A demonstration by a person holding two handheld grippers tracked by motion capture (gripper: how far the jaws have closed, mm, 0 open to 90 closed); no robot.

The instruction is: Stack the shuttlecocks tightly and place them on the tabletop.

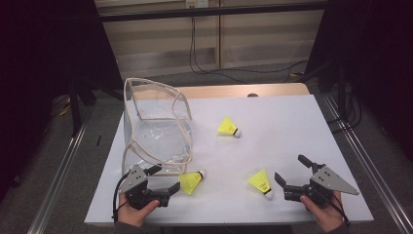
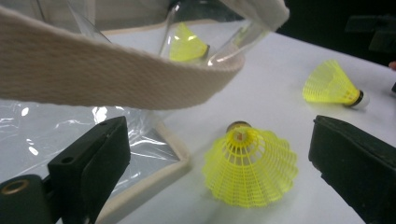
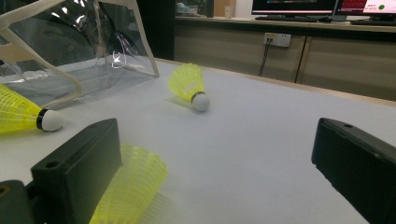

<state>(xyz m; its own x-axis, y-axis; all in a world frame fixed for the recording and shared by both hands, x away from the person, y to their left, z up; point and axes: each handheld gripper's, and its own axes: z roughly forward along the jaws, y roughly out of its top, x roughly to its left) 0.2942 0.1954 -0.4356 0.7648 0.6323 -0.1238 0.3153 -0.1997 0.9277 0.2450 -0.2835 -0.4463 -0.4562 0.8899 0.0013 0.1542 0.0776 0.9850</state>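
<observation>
Left gripper (image 1: pixel 164 178) low at the near left corner of the white surface (image 1: pixel 282 126), jaws spread wide, nothing between them but air. Just beyond its far jaw, a clear plastic bag (image 1: pixel 156 131) with cream webbing trim and handles, standing open and leaning, a strap arching across the top of the left gripper view. Right at the mouth of the left gripper, just off the near jaw's tip, a yellow shuttlecock (image 1: pixel 191 182) lying on its side, skirt toward the gripper, cork pointing away; in the left gripper view the same shuttlecock (image 2: pixel 250 166) between the two jaws and slightly ahead of them, untouched by either. Farther off, past both grippers toward the middle of the surface, a second shuttlecock (image 1: pixel 228 127), cork to the right. Next, a third shuttlecock (image 1: pixel 260 183) just left of the right gripper (image 1: pixel 290 173), cork near the person's edge, skirt partly behind the left-hand jaw in the right gripper view (image 3: pixel 130 186); touching or only close, impossible to tell. Right gripper at the near right of the surface, jaws splayed far apart, holding nothing.
</observation>
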